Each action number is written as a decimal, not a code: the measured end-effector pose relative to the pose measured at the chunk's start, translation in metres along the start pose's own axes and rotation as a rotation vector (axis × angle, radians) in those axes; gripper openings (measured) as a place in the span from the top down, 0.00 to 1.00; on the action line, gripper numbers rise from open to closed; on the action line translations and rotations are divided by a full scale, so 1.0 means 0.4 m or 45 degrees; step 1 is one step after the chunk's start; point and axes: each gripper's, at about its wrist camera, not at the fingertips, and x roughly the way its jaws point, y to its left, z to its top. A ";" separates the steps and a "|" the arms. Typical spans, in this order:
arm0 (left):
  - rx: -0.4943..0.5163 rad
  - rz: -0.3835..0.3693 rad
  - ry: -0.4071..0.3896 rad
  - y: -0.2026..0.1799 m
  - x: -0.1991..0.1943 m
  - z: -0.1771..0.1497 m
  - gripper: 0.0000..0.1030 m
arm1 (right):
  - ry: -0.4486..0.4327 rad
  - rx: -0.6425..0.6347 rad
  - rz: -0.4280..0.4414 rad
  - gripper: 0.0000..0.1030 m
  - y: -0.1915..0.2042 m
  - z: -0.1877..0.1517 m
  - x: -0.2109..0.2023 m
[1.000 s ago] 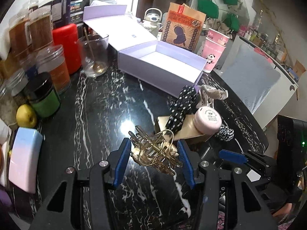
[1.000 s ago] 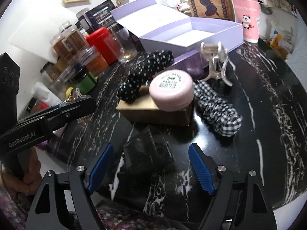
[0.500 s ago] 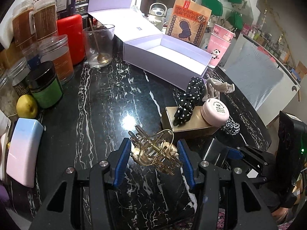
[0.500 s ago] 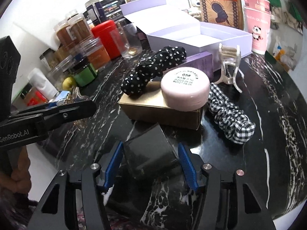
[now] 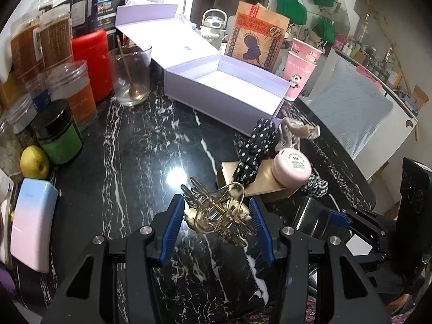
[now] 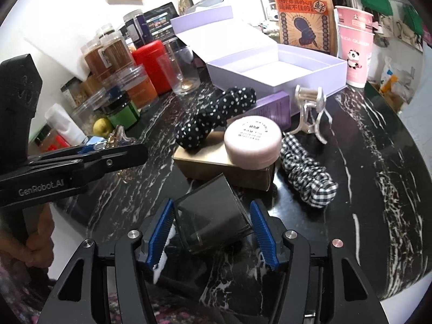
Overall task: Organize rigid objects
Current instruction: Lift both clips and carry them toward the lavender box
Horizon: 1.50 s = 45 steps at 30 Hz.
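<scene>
A lilac box (image 5: pixel 224 91), gold clip (image 5: pixel 218 210), pink tin (image 6: pixel 252 141), polka-dot scrunchie (image 6: pixel 216 116) and black white-veined worktop (image 5: pixel 135 162) are seen.

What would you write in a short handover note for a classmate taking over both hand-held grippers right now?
Left hand-held gripper: shut on the gold hair claw clip, held above the marble table.
Right hand-held gripper: its jaws have just been closing and now grip the dark square box.
Lavender gift box: open and empty.
Still on the table: gold carton with the pink round tin and polka-dot scrunchie on it, silver claw clip, gingham scrunchie.
Done: two items picked up. Left: nothing is stowed yet.
</scene>
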 end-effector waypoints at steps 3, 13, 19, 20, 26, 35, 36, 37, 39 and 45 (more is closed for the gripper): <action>0.014 -0.007 -0.017 -0.010 -0.005 0.018 0.52 | -0.022 0.005 -0.004 0.43 -0.003 0.010 -0.020; 0.065 -0.034 -0.050 -0.046 -0.004 0.072 0.52 | -0.089 -0.012 -0.027 0.43 -0.009 0.047 -0.071; 0.073 -0.048 -0.056 -0.053 0.007 0.104 0.52 | -0.142 -0.005 -0.034 0.43 -0.025 0.081 -0.094; 0.073 -0.049 -0.057 -0.053 0.009 0.109 0.52 | -0.150 -0.006 -0.035 0.43 -0.026 0.085 -0.096; 0.078 -0.054 -0.038 -0.049 0.033 0.135 0.52 | -0.166 -0.032 -0.029 0.43 -0.034 0.126 -0.092; 0.087 -0.063 -0.011 -0.048 0.073 0.185 0.52 | -0.168 -0.028 -0.018 0.43 -0.058 0.185 -0.057; 0.086 -0.069 -0.010 -0.048 0.076 0.190 0.52 | -0.170 -0.029 -0.018 0.43 -0.061 0.193 -0.054; 0.086 -0.074 -0.010 -0.047 0.080 0.198 0.52 | -0.173 -0.030 -0.017 0.43 -0.063 0.202 -0.051; 0.098 -0.077 -0.012 -0.050 0.088 0.212 0.52 | -0.182 -0.036 -0.016 0.43 -0.069 0.221 -0.045; 0.124 -0.085 -0.012 -0.052 0.114 0.252 0.52 | -0.181 -0.041 -0.020 0.43 -0.091 0.266 -0.013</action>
